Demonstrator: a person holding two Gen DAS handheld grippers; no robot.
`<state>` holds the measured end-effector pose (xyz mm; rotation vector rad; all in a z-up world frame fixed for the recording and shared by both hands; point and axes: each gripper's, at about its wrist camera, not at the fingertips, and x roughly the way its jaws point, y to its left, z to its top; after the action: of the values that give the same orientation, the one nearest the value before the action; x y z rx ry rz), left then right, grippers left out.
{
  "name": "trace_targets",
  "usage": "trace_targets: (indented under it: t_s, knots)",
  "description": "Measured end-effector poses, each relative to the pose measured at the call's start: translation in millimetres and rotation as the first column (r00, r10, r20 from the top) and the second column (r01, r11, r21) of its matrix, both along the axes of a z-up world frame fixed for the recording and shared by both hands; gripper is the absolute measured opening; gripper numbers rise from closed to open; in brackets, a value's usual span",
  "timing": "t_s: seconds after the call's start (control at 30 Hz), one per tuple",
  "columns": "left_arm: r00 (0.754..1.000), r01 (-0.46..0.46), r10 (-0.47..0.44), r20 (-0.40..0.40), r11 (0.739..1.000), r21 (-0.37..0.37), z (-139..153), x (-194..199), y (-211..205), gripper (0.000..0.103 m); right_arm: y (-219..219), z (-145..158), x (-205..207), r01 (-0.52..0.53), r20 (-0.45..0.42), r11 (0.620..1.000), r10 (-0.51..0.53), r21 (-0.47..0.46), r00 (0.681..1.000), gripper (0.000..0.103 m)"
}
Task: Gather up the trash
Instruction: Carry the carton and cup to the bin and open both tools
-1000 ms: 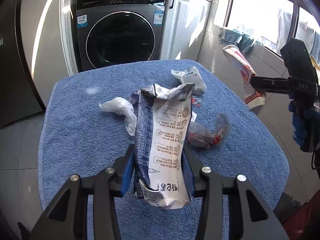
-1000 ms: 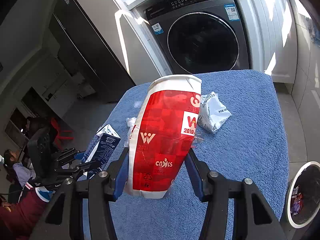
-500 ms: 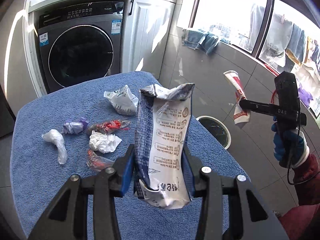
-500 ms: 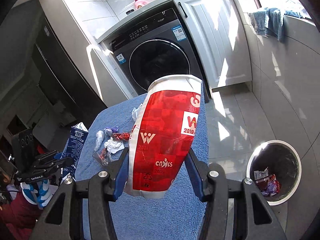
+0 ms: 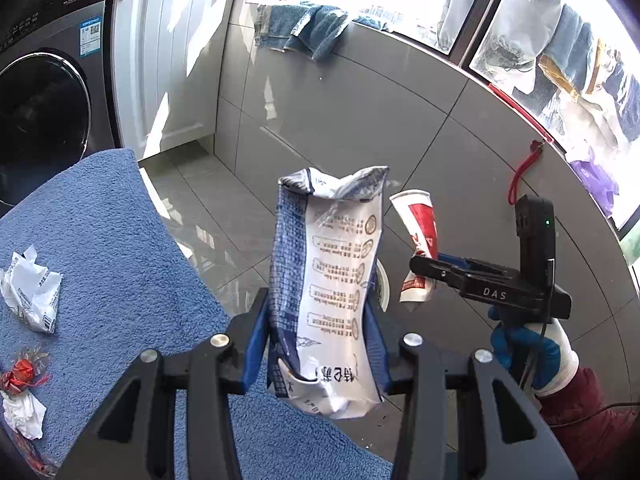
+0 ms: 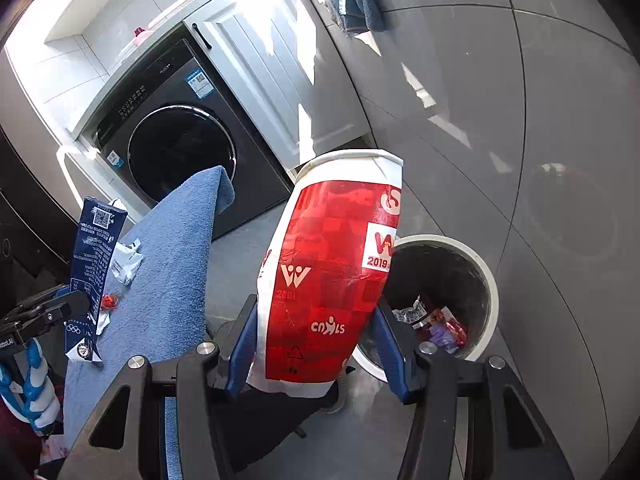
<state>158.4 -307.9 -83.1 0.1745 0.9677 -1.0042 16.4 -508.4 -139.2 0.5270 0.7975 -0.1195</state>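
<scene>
Between the blue pads of the left gripper (image 5: 320, 336) stands a crumpled blue-and-white carton (image 5: 328, 292), clamped at its lower half, its torn top upright and its base bent under. That carton blocks most of the bin's white rim (image 5: 383, 288) just behind it, so only a sliver shows from this view. To its right, the right gripper (image 5: 424, 264) is seen side-on, closed on a flattened red-and-white paper cup (image 5: 418, 240); a gloved hand (image 5: 528, 356) and a dark red sleeve (image 5: 588, 408) hold its handle, the sleeve cut off by the frame.

From the right wrist view, the right gripper (image 6: 316, 344) pinches the paper cup (image 6: 332, 280) by its sides, and the cup covers the near left part of the bin (image 6: 484, 268) just beyond it. Scraps lie inside the bin, hard to identify. Left of both grippers, the blue towel-covered worktop (image 5: 112, 248) carries crumpled white paper (image 5: 34, 288) and a red wrapper (image 5: 22, 372); further scraps are clipped at the edge.
</scene>
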Motion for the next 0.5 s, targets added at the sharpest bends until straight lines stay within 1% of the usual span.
trace_targets:
  t_s: [0.07, 0.23, 0.33, 0.43, 0.5]
  knots:
    - [0.999, 0.018, -0.018, -0.034, 1.000, -0.007, -9.1, 7.5, -31.9, 0.041, -14.1, -12.1, 4.6, 0.030, -0.031, 1.000, -0.030, -0.002, 0.999, 0.052]
    - [0.996, 0.045, -0.046, -0.077, 0.999, -0.014, -26.2, 20.3, -98.1, 0.042, -44.0, -38.0, 15.9, 0.076, -0.086, 0.997, -0.077, -0.017, 0.993, 0.052]
    - [0.995, 0.031, -0.033, -0.099, 0.999, -0.012, -38.2, 29.1, -121.1, 0.042, -54.9, -48.8, 23.5, 0.094, -0.109, 0.995, -0.096, -0.029, 0.989, 0.052]
    - [0.990, 0.015, -0.018, -0.142, 1.000, -0.021, -50.6, 38.9, -137.7, 0.043, -59.5, -57.9, 29.7, 0.103, -0.140, 0.993, -0.111, -0.060, 0.984, 0.054]
    - [0.985, 0.004, -0.008, -0.170, 1.000, -0.026, -57.5, 44.9, -147.3, 0.050, -62.6, -64.4, 33.1, 0.100, -0.156, 0.991, -0.112, -0.085, 0.981, 0.058]
